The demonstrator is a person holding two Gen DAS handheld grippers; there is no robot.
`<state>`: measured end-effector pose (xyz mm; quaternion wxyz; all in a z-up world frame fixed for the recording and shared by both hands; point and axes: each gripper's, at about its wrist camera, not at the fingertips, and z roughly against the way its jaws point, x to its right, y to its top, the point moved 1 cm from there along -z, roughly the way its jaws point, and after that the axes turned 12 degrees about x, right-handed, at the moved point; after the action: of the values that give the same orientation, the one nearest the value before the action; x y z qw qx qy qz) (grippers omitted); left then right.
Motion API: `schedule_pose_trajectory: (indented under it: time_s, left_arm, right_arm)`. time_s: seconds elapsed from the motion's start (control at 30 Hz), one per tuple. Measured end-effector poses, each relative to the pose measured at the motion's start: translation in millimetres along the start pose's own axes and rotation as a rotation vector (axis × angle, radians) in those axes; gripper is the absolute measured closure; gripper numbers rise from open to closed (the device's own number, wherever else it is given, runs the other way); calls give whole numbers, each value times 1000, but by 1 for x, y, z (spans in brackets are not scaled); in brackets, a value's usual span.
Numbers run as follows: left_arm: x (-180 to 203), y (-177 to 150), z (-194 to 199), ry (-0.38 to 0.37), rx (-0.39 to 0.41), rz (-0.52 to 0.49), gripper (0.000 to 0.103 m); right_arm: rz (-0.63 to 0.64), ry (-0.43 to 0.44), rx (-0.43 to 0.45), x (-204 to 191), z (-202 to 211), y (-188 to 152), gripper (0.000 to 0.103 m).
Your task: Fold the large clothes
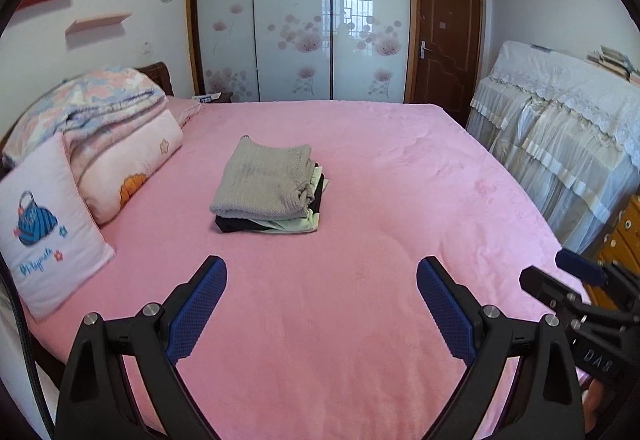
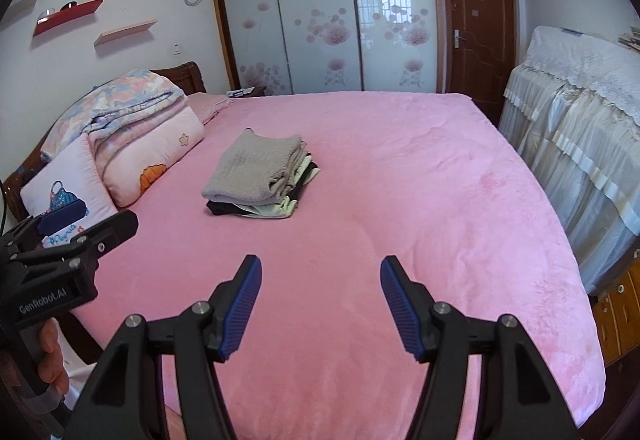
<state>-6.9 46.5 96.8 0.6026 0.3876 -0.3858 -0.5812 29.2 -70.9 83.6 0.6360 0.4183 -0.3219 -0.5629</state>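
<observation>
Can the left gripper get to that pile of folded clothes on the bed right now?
Probably yes. The left gripper is open and empty, and only bare pink bedspread lies between it and the folded clothes.

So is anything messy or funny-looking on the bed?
Not really. The stack of folded clothes sits neatly on the pink bed, though the lower layers poke out a bit on the right side under the grey sweater. Both grippers are open and holding nothing.
</observation>
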Motion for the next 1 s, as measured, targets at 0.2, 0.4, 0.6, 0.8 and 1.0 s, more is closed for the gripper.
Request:
schedule_pose_trajectory:
  time_s: [0.2,0.4,0.6,0.8,1.0]
  left_arm:
    - [-9,-25,-2,45,-11,56,8]
    - [-5,-42,2,59,-18,38,8]
    - [-5,-53,-1,26,-66,64,8]
    - [7,-64,-3,8,-102,39,7]
    - [18,-67,-1,-16,-100,24,1]
  right_arm:
    - [-19,-68,47,4,10,-23,36]
    - [-41,-62,22,6,10,-40,33]
    - [-32,-69,19,5,15,-47,32]
    - [-49,-58,28,8,19,-50,24]
    - [-56,-70,16,13,18,-53,24]
